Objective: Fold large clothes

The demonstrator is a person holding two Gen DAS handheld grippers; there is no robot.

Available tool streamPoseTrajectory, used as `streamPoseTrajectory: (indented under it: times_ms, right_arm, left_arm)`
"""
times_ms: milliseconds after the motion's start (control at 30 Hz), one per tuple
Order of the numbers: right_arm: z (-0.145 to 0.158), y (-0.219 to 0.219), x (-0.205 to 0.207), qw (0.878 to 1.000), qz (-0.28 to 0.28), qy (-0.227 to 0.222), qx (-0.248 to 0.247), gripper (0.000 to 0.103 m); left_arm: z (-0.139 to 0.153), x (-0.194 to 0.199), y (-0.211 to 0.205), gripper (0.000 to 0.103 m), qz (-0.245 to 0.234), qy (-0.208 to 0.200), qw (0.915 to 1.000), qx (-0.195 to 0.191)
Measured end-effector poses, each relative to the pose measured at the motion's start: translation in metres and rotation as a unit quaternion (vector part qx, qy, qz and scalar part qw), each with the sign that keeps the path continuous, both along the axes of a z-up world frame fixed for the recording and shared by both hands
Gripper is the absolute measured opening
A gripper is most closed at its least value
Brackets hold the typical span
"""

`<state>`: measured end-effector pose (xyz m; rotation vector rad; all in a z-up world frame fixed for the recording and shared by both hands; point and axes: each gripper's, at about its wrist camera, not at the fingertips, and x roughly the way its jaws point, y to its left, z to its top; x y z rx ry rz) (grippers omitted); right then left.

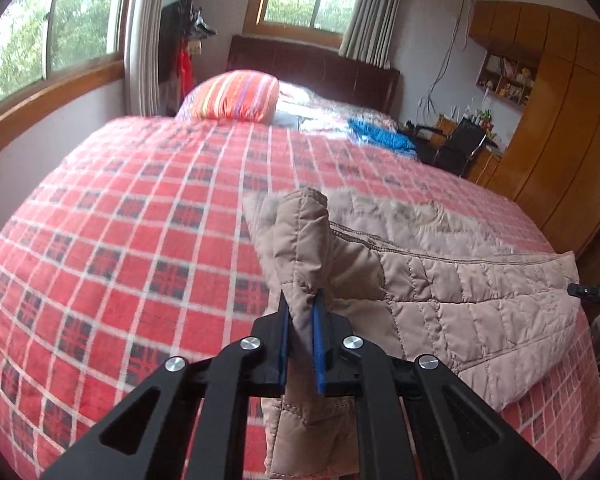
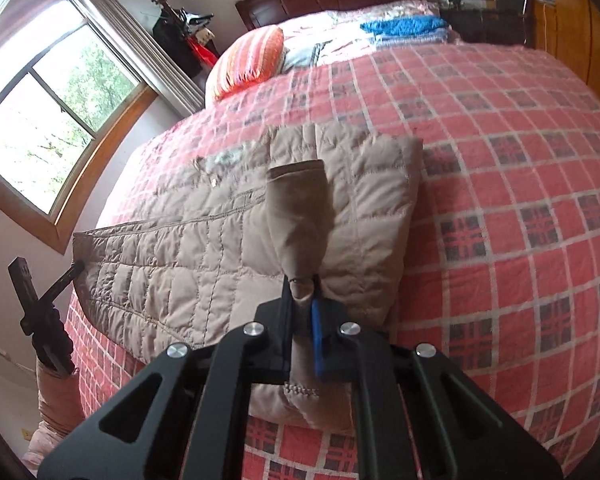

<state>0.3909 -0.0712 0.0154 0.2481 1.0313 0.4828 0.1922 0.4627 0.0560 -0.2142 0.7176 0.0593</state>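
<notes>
Left tongs (image 1: 300, 300) pinching bunched edge of tan quilted jacket (image 1: 460, 280); fold hides blue pads' tips. Right tongs (image 2: 303, 284) pinching jacket's opposite end, fabric bulging ahead of fingers. Jacket spreads ahead of both tongs on plaid bed (image 1: 120, 220). Other tongs barely visible at frame edge. Hem below tongs cut off.

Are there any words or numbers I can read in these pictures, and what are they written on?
"DAS" – white letters on the black right gripper poking in at the edge of the left wrist view; any further letters are cut off.
Items on the wall shelf: too small and blurred to read.
Nothing readable on the quilted jacket or the plaid blanket.
</notes>
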Motion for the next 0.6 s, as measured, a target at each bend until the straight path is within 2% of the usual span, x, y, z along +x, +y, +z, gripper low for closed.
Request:
streamPoseTrajectory:
  times_ms: [167, 333, 400, 600]
  right_arm:
    - [0.024, 0.003, 0.032, 1.000, -0.023, -0.018, 0.002, 0.007]
    - [0.025, 0.008, 0.084, 0.999, -0.048, -0.011, -0.004, 0.007]
    - [0.014, 0.010, 0.107, 0.998, -0.059, 0.000, -0.001, 0.007]
    - [-0.024, 0.014, 0.154, 0.996, -0.079, 0.036, -0.002, 0.007]
  left_arm:
    - [0.025, 0.038, -0.002, 0.010, 0.023, -0.033, 0.9990, 0.019]
    - [0.026, 0.094, 0.001, 0.010, 0.047, -0.039, 0.9973, 0.041]
    - [0.017, 0.120, 0.003, 0.010, 0.054, -0.026, 0.9971, 0.048]
    - [-0.032, 0.177, 0.009, 0.010, 0.070, 0.054, 0.9949, 0.047]
